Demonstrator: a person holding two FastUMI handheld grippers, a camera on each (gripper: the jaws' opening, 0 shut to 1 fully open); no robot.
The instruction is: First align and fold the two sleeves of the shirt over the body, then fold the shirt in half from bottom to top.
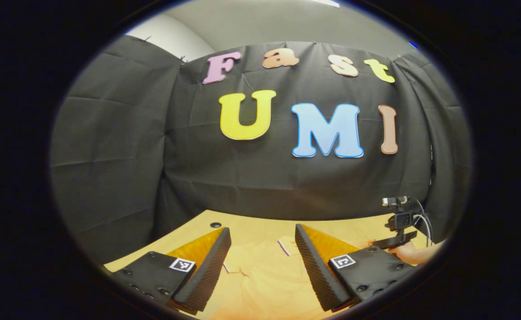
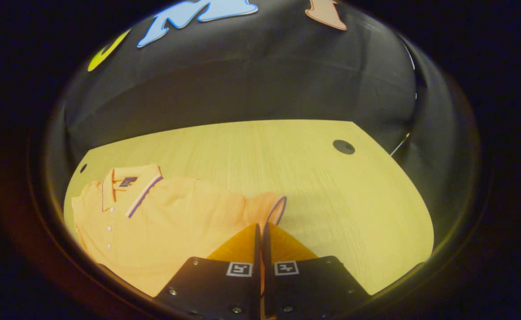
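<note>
The right gripper (image 2: 260,231) had its jaws nearly closed just short of the sleeve (image 2: 267,206), seemingly gripping nothing. The shirt (image 2: 171,222) stretched leftward from there, collar (image 2: 129,189) toward the table's (image 2: 287,155) far-left corner. The left gripper (image 1: 262,249) hovered wide open above the shirt body.

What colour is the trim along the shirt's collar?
Dark purple-blue with a pale stripe, on an orange shirt; the collar shows best in the right gripper view.

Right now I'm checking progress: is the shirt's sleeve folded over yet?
Not yet. The sleeve lies spread out from the shirt on the table, with the right gripper shut at it.
</note>
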